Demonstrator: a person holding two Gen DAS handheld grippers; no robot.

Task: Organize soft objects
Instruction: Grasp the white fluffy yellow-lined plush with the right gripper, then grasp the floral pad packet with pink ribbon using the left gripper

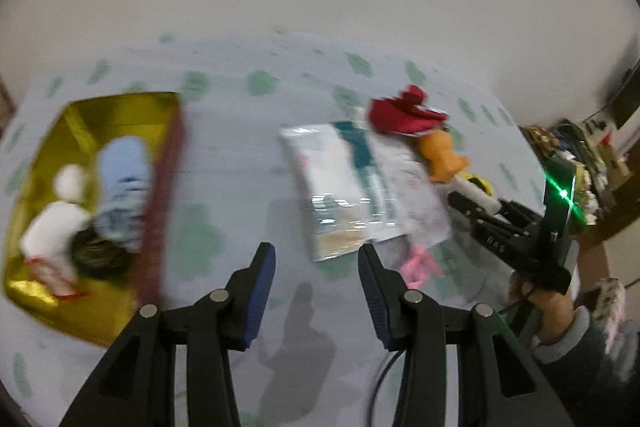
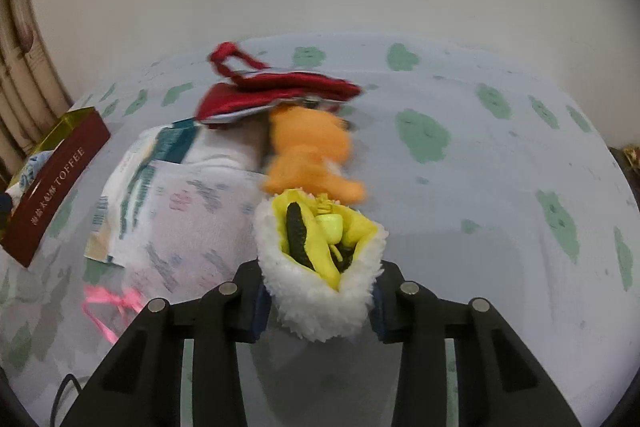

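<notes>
A gold-lined toffee box [image 1: 120, 107] with dark red walls sits at the left of a bed covered in a pale sheet with green shapes [image 1: 264, 83], already holding several soft things: a white plush [image 1: 52, 227], a light blue one [image 1: 120, 187] and something dark [image 1: 100, 255] beside them, all too blurred to name. That suggests the sorting is partly done. Toward the middle, the left tongs [image 1: 316, 291] hang released above the sheet, jaws standing apart with nothing between them, aimed near the flat plastic packets [image 1: 340, 187] that lie side by side on the bed. A loose pink ribbon [image 1: 420, 267] lies just at the packets' near edge. Further right the pile yet to be sorted remains: a red satin pouch [image 2: 280, 87] with a loop handle, resting on the far end of the packets, and an orange plush toy [image 2: 308, 155] touching its near side. At the right, the right tongs [image 2: 320, 307], carried in a hand [image 1: 552, 315], are clenched on a white fleecy yellow-lined toy [image 2: 320, 267], which is squeezed between the pads and lies just in front of the orange toy. Judging by this, the fleecy toy is the piece now in hand, likely bound for the box, while the pouch, the orange toy, the ribbon and perhaps the packets are still left.
</notes>
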